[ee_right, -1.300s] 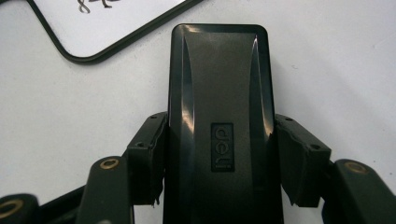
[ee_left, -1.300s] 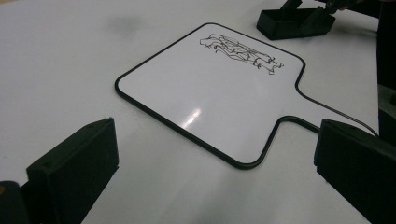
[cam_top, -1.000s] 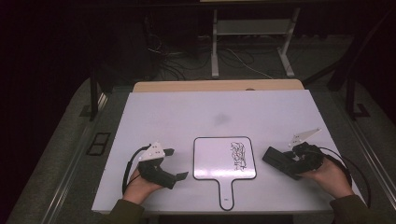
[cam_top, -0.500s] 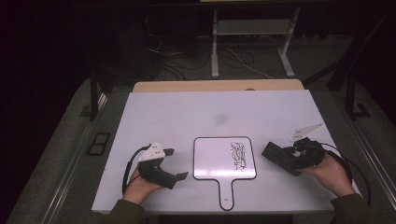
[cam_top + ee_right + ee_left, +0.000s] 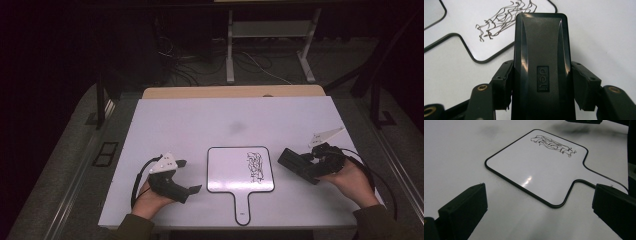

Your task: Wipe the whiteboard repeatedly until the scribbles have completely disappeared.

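The right tongs (image 5: 299,165) are clamped on a black eraser (image 5: 541,62), one jaw pressed against each long side, the "deli" mark on its top facing the right gripper view's camera. Seen from above, the eraser (image 5: 295,165) is held low over the white counter (image 5: 200,125), just off the right edge of a small paddle-shaped whiteboard (image 5: 230,170), its free end pointing toward the board. From the right tongs' own camera, that end sits over the board's (image 5: 474,27) black border, close to a tangle of black scribble (image 5: 501,18). A grey plate (image 5: 324,136) rises from the top of the right tongs, and a cable (image 5: 372,175) loops around the right hand (image 5: 352,177) holding them.

The left tongs (image 5: 190,176) stand wide apart and grip nothing, jaw tips aimed at the board from its left side, well clear of its edge. In the left gripper view the two jaws frame the board (image 5: 534,167), which lies flat on the counter (image 5: 456,152), handle to the right, scribble (image 5: 552,145) near the far edge. The left hand (image 5: 150,200) rests on the counter near its front edge.

The board lies in the middle of the counter's near half, handle (image 5: 241,207) toward the person, the scribble (image 5: 255,165) in its right half. A faint grey smudge (image 5: 236,127) marks the counter beyond it. Behind the counter, cables (image 5: 255,62) trail across a dark floor between white frame legs (image 5: 230,50).
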Action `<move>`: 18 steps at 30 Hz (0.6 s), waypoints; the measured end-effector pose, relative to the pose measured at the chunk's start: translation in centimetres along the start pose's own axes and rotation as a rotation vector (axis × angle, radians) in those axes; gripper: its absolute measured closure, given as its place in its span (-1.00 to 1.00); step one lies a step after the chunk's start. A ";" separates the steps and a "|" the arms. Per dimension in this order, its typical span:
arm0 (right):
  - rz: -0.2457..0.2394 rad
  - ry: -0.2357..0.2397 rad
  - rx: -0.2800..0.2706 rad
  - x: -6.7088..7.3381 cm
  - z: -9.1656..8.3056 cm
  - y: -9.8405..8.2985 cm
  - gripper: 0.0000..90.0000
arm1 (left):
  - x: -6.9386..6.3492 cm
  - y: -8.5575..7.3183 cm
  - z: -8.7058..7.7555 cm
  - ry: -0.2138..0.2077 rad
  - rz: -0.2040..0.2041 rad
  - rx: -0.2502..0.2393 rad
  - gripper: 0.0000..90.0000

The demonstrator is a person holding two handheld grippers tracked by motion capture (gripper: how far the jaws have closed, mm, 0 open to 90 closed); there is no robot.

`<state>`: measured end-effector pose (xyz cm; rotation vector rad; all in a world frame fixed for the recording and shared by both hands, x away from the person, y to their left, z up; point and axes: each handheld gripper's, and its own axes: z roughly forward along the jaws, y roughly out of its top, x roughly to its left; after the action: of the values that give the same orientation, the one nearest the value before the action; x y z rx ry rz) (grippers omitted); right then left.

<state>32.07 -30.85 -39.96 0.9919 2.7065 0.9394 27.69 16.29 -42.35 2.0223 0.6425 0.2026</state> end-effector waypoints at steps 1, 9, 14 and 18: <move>0.002 -0.002 0.000 -0.1 0.0 0.2 -0.14 | 0.0 0.0 0.0 -0.002 -0.005 0.000 -1.00; -0.010 0.000 0.000 0.2 0.2 1.2 -0.14 | -0.1 0.0 0.1 -0.007 -0.010 0.012 -1.00; -0.018 -0.002 -0.009 0.3 0.5 2.0 -0.14 | -0.1 0.0 0.2 -0.001 -0.001 0.009 -1.00; -0.027 0.001 -0.011 0.4 0.7 2.5 -0.14 | -0.2 0.0 0.2 -0.002 0.000 0.007 -1.00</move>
<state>33.39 -28.75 -38.99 0.9508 2.7055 0.9498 27.61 16.01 -42.44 2.0292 0.6434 0.1987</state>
